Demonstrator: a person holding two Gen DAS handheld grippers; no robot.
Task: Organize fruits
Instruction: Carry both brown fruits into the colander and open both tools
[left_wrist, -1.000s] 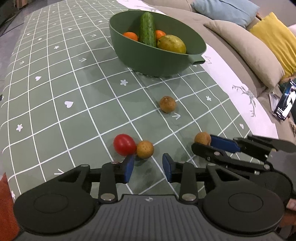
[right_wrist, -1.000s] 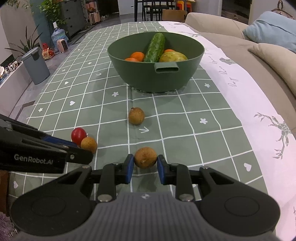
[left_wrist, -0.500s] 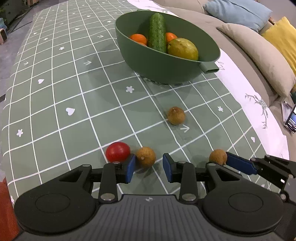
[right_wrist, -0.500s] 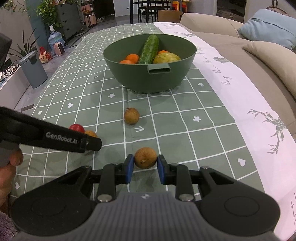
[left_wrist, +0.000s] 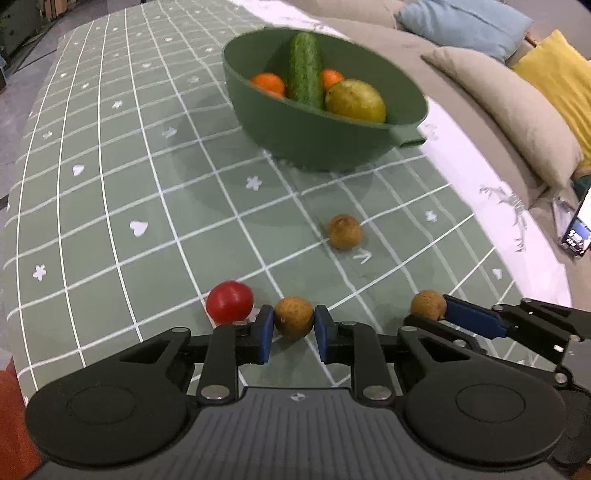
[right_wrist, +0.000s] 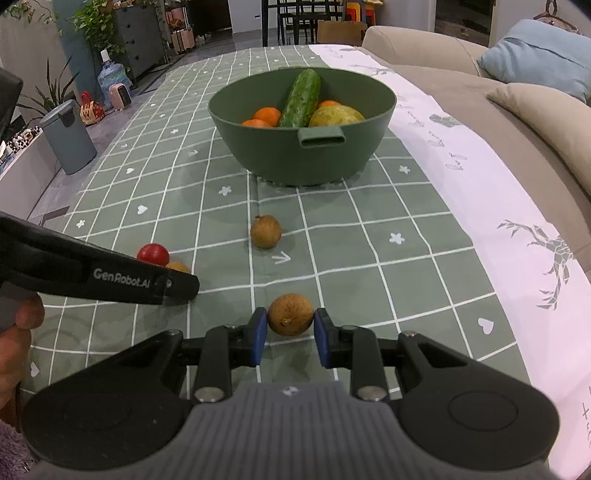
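Observation:
A green bowl (left_wrist: 321, 136) (right_wrist: 266, 147) holds a cucumber (left_wrist: 304, 70), oranges and a yellow-green fruit. Three brown longans and a red cherry tomato (left_wrist: 229, 301) lie on the checked cloth. My left gripper (left_wrist: 293, 328) has its blue pads closed against the near-left longan (left_wrist: 293, 320), the tomato just to its left. My right gripper (right_wrist: 290, 328) is closed on another longan (right_wrist: 290, 314), which rests on the cloth; it shows in the left wrist view (left_wrist: 427, 304) too. The third longan (right_wrist: 265, 231) lies free between the grippers and the bowl.
A sofa with beige, blue and yellow cushions (left_wrist: 517, 110) runs along the right of the table. A white cloth strip (right_wrist: 480, 206) covers the table's right edge. A grey bin (right_wrist: 68, 142) and plants stand on the floor at left.
My left gripper moved forward and closed round the near-left longan. My right gripper stayed on its longan and shifted slightly forward. The bowl looks nearer in both views.

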